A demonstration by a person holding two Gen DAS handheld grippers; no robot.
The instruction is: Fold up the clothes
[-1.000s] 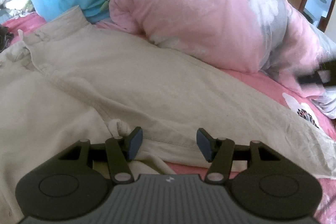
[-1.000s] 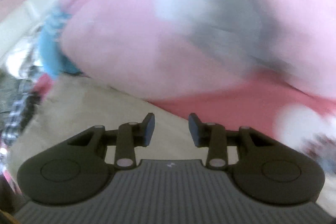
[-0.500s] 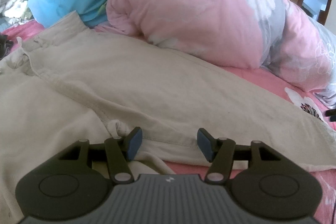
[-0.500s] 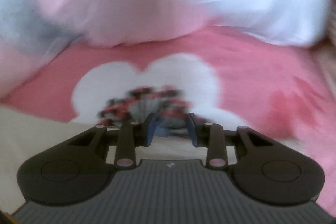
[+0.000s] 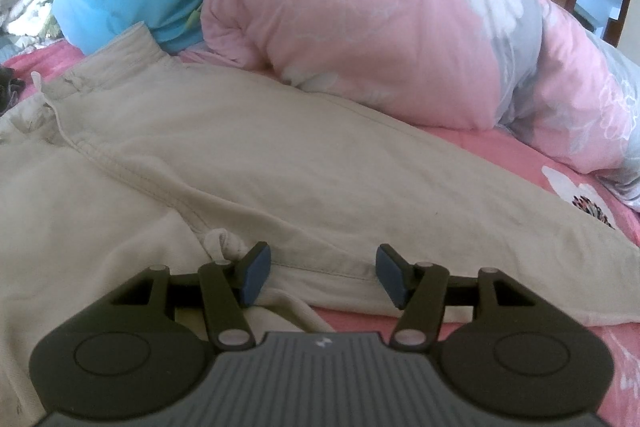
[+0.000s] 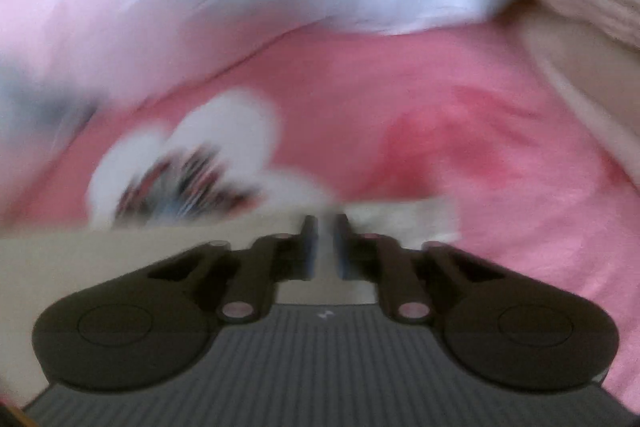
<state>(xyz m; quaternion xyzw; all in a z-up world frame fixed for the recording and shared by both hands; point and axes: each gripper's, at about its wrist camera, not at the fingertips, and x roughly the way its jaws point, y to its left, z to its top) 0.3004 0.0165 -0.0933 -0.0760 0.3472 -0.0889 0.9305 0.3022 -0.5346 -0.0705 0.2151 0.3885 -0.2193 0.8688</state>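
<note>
The left gripper (image 5: 319, 275) is hovering with fingers wide apart, the beige trousers (image 5: 256, 163) lying flat on the pink bed (image 5: 496, 147) right under and beyond them. The right gripper (image 6: 325, 245) has just been closing, fingers narrow over the trousers' far hem; a grip is too blurry to call.

Soft, even daylight fills the room, casting only faint shadows. The left wrist view is sharp, though its edges bow outward and darken at the corners. The right wrist view smears heavily with motion beyond the right gripper (image 6: 324, 245), itself fairly crisp.
</note>
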